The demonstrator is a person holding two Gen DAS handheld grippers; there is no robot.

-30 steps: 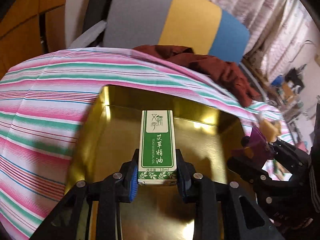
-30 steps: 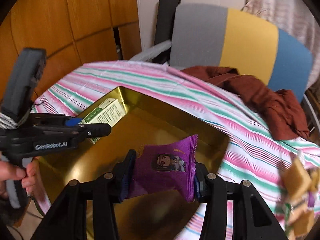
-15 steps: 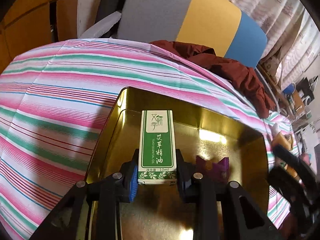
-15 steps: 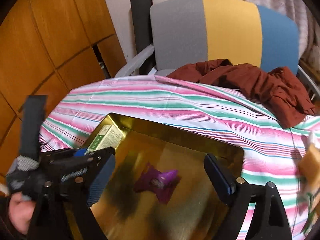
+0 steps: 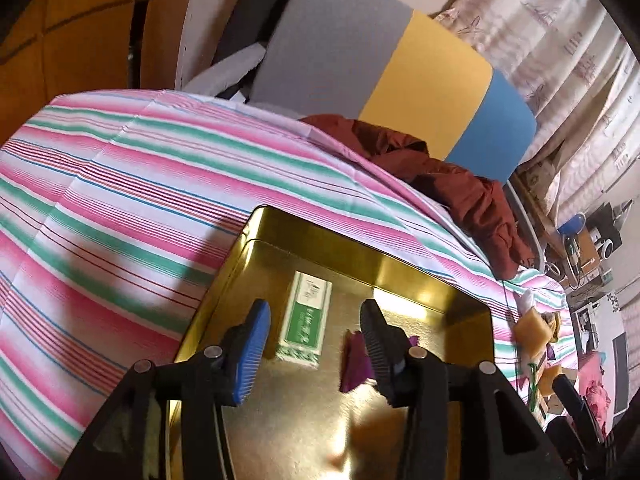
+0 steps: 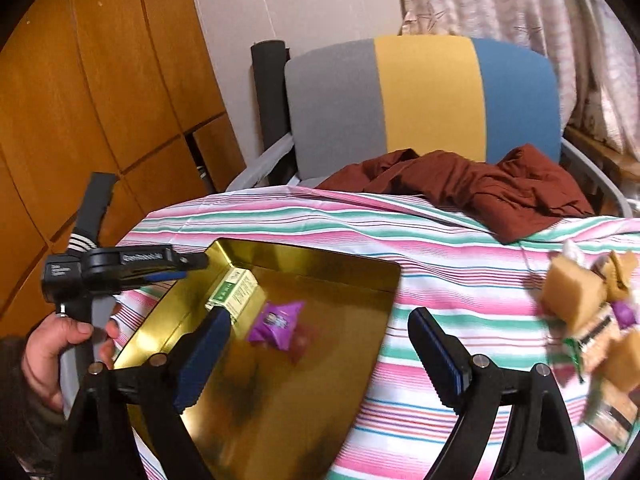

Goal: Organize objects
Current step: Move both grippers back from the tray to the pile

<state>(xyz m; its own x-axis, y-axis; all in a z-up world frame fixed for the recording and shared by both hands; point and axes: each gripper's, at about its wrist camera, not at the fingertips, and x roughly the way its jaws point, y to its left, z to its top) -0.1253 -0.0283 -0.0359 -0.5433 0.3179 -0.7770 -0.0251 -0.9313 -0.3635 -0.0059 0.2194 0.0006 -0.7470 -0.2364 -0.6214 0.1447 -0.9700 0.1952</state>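
A gold metal tray (image 5: 360, 252) (image 6: 320, 268) lies on the striped tablecloth. A green-and-white essential oil box (image 5: 305, 320) (image 6: 236, 292) lies flat in it near the left wall. A purple snack packet (image 5: 354, 364) (image 6: 276, 322) lies beside the box in the tray. My left gripper (image 5: 314, 356) is open and empty, above the box. My right gripper (image 6: 320, 360) is open and empty, over the tray's right edge. The left gripper also shows in the right wrist view (image 6: 176, 268), held by a hand.
A pile of tan and purple snack packets (image 6: 592, 320) (image 5: 536, 332) lies on the cloth (image 5: 120, 220) to the right of the tray. A dark red garment (image 6: 460, 184) lies at the table's far edge. A grey, yellow and blue chair (image 6: 420, 96) stands behind.
The right gripper opened and dropped the purple packet into the tray, then swung right. The left gripper opened, let the oil box down into the tray and rose.
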